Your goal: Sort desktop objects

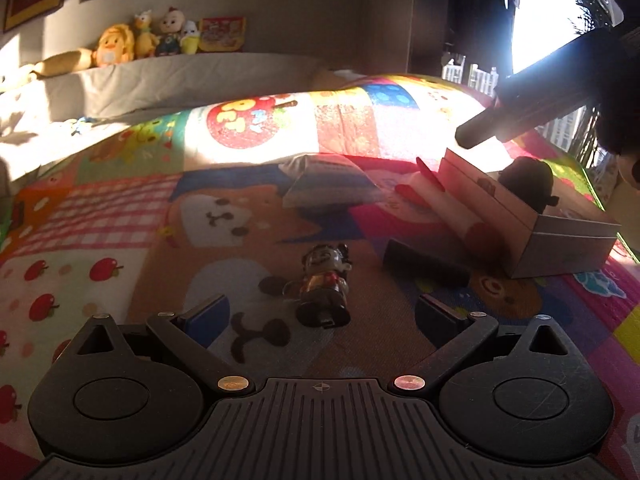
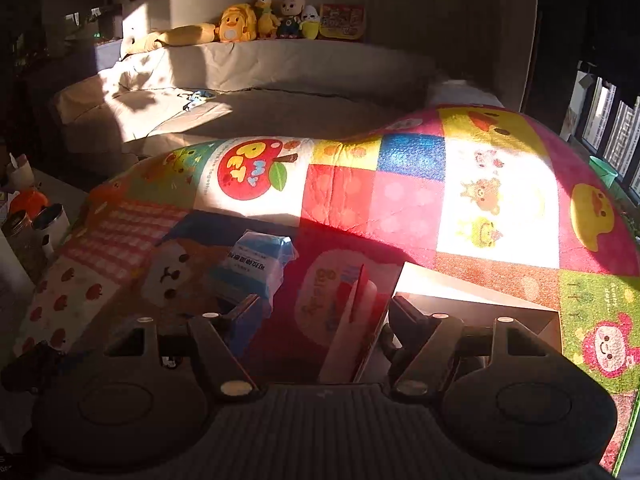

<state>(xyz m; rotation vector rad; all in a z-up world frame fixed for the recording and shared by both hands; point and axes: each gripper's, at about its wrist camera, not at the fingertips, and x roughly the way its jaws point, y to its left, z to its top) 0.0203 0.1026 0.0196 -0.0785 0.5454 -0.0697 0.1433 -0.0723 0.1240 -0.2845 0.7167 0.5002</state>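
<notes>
A small cartoon figurine (image 1: 326,284) stands on the colourful play mat (image 1: 120,216), just beyond and between the fingertips of my left gripper (image 1: 324,316), which is open wide and touches nothing. Right of it lies a dark cylinder (image 1: 424,266) beside a cardboard box (image 1: 568,236) that holds a dark rounded item (image 1: 528,182). My right gripper (image 2: 324,314) is open above the box's left edge (image 2: 476,304); a red-and-white card (image 2: 356,320) leans against the box below the gap, untouched. A blue tissue pack (image 2: 256,264) lies further left.
A beige sofa (image 2: 280,80) with plush toys (image 2: 264,20) on its back fills the far side. Cups and tins (image 2: 36,224) crowd a surface at the left. A window (image 1: 548,20) glares at the right; a dark bar (image 1: 520,96) reaches in above the box.
</notes>
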